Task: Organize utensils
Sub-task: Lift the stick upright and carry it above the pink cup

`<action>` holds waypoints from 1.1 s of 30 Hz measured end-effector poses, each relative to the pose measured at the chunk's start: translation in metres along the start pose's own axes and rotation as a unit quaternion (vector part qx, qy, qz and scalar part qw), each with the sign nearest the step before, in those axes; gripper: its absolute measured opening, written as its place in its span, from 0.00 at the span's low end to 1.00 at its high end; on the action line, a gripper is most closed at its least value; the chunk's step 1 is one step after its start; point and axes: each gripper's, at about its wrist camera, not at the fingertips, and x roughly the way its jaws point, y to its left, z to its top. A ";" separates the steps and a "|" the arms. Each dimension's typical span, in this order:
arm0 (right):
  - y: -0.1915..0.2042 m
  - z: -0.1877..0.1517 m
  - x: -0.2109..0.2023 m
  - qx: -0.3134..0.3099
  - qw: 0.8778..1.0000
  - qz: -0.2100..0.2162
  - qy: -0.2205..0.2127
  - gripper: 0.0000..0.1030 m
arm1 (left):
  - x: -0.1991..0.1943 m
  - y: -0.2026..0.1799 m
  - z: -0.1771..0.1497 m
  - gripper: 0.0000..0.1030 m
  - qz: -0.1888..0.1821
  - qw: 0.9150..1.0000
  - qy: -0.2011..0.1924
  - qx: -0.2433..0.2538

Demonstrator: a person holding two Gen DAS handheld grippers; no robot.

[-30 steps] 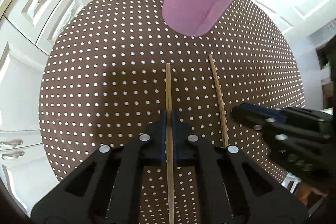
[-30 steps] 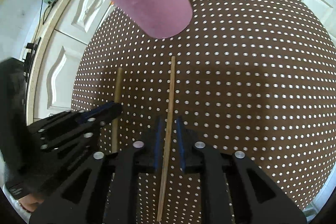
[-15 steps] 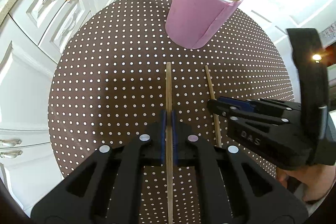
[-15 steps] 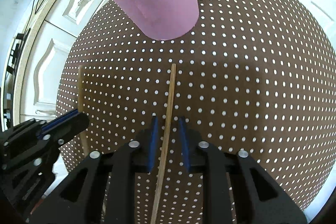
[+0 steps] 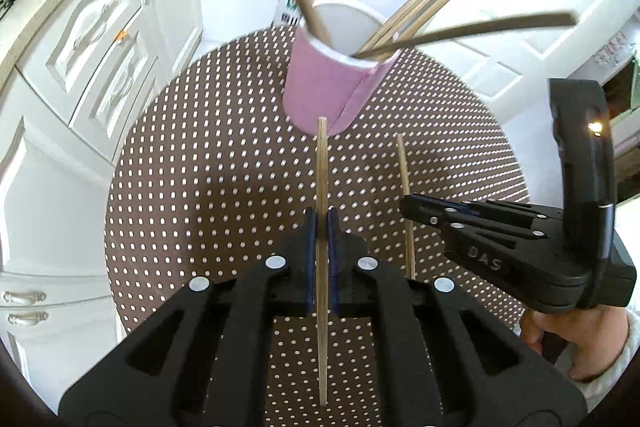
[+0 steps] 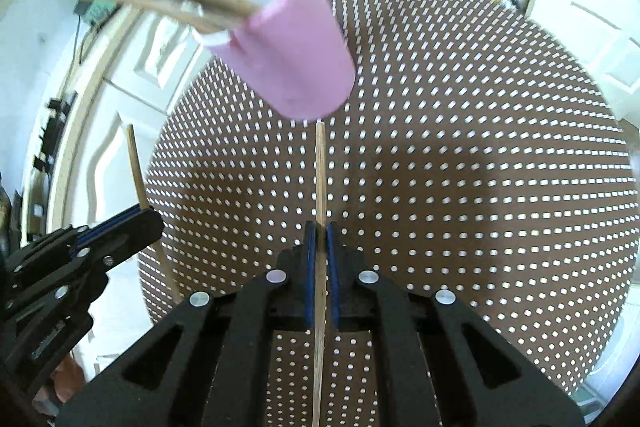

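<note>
Chopstick clamped in left claw below cup

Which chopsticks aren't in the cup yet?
Two: one chopstick clamped in the left gripper, another in the right gripper. The rest stand in the pink cup.

Two tongs, two held chopsticks, one pink cup, one table.

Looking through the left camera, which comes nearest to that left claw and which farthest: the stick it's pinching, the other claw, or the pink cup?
1. The chopstick, pinched between the shut left claw.
2. The right claw, just to the right, gripping its own chopstick.
3. The pink cup, farthest, straight ahead on the dotted table, with more chopsticks sticking out.
</note>
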 end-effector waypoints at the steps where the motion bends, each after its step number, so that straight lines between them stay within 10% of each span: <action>1: 0.000 0.000 -0.008 0.002 1.000 0.000 -0.010 0.04 | -0.005 -0.002 0.002 0.05 -0.003 1.000 -0.006 0.004; 33: 0.026 -0.012 -0.199 -0.043 0.970 -0.025 -0.239 0.04 | -0.151 -0.017 0.043 0.06 -0.055 0.981 -0.183 0.034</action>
